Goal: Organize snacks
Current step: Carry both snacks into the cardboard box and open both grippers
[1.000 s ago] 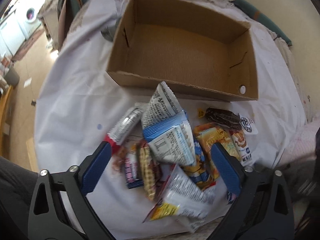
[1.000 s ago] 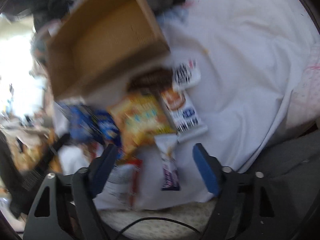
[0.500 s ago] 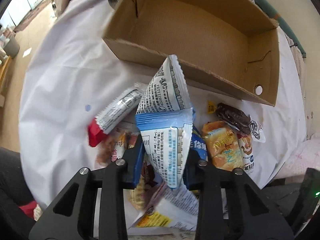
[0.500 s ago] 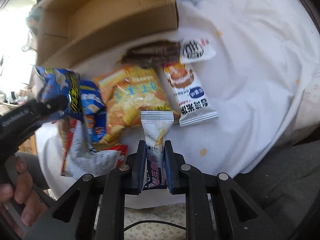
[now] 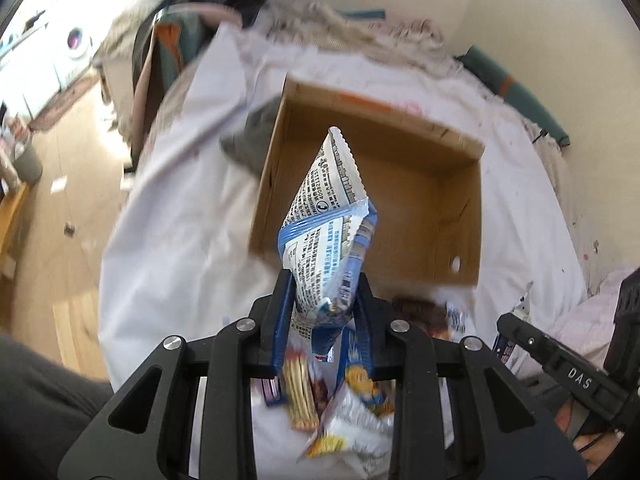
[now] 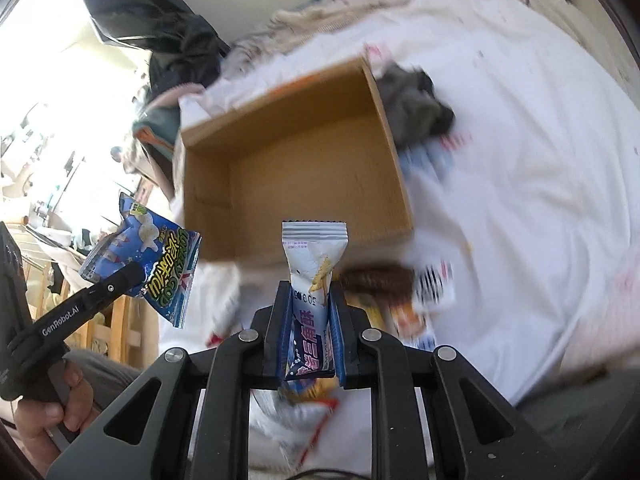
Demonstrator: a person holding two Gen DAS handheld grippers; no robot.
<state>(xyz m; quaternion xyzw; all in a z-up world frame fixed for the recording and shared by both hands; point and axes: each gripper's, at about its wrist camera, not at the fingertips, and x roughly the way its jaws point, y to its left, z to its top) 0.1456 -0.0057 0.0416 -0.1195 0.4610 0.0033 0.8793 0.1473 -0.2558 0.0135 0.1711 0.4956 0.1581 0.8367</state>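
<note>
My left gripper (image 5: pixel 322 300) is shut on a blue and white snack bag (image 5: pixel 328 216) and holds it up in front of the open cardboard box (image 5: pixel 464 216). In the right wrist view that bag (image 6: pixel 148 256) hangs from the left gripper at the left. My right gripper (image 6: pixel 310 312) is shut on a slim white and purple snack packet (image 6: pixel 312 272), raised near the box's (image 6: pixel 208 184) front wall. The box looks empty inside. More snack packets (image 5: pixel 344 412) lie on the white sheet below both grippers.
The white sheet (image 6: pixel 520 200) covers a bed. A dark grey cloth (image 6: pixel 416 100) lies beside the box. A brown packet (image 6: pixel 380 280) and other snacks lie in front of the box. The right gripper's body (image 5: pixel 568 368) shows at lower right in the left wrist view.
Both grippers closed on their packets, then lifted them off the pile and towards the box.
</note>
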